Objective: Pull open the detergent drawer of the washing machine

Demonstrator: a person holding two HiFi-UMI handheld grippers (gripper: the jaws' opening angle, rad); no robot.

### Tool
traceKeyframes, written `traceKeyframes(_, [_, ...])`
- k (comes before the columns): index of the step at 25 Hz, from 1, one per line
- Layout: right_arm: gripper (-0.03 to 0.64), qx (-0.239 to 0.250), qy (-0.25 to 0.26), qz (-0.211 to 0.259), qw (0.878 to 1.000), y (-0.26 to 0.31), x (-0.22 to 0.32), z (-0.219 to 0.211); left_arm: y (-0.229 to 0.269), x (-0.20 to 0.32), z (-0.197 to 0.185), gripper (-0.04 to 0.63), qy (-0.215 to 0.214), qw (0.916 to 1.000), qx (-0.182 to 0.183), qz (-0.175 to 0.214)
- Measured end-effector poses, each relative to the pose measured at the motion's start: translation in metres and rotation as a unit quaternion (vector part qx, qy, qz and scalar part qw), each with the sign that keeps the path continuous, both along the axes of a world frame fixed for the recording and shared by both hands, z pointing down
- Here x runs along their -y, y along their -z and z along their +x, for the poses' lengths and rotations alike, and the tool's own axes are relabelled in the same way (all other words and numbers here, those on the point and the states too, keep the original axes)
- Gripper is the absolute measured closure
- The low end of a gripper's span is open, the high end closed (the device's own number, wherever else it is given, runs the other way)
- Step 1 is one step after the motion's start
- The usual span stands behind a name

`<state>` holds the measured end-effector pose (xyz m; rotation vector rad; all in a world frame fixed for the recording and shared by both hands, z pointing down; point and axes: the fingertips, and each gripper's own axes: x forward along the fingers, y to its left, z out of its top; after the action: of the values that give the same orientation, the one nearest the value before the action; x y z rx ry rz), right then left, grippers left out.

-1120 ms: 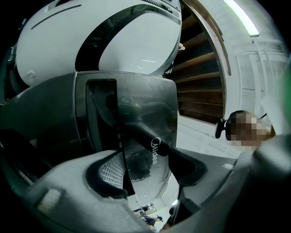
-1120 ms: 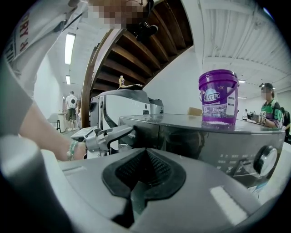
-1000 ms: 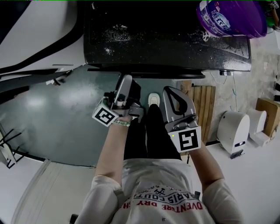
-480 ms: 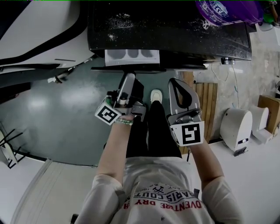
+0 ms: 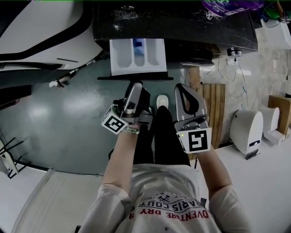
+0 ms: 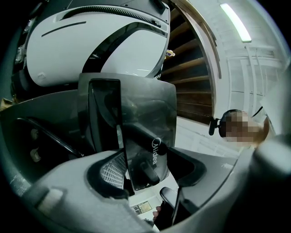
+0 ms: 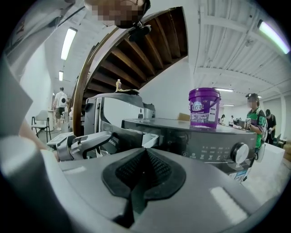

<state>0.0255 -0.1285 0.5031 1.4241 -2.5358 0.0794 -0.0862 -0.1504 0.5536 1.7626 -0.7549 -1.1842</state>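
The washing machine stands at the top of the head view. Its white detergent drawer sticks out toward me, compartments showing, one with a blue insert. My left gripper is shut on the drawer's dark front panel. In the left gripper view that glossy panel stands between the pads of the left gripper. My right gripper hangs beside it, right of the drawer and touching nothing. Its pads are pressed together on nothing in the right gripper view, where the right gripper faces the machine and the drawer.
A purple bucket sits on the machine's top at the right. A big white appliance stands to the left. On the floor to the right are a wooden slatted board and a small white unit. My legs and one shoe are below the drawer.
The drawer has slid out of the machine toward me, from hidden to well extended. My left gripper came back with its front panel. The right gripper drifted back a little too.
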Motion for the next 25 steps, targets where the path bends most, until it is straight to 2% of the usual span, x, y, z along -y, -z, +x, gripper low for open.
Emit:
traceKeyframes(9, [0.615,0.002,0.000,-0.004,1.000,-0.005,-0.014,0.005,-0.003,-0.024,0.001,0.324,0.003,1.0000,0.003,0.000])
traceKeyframes(17, [0.616,0.008,0.019,-0.013,1.000,-0.010,-0.028,0.009,-0.001,-0.037,0.001,0.322,0.020,0.9994,-0.027,0.001])
traceKeyframes(25, [0.616,0.003,0.039,-0.016,0.999,-0.010,-0.042,0.009,0.000,-0.037,0.001,0.294,0.024,0.9992,-0.031,-0.002])
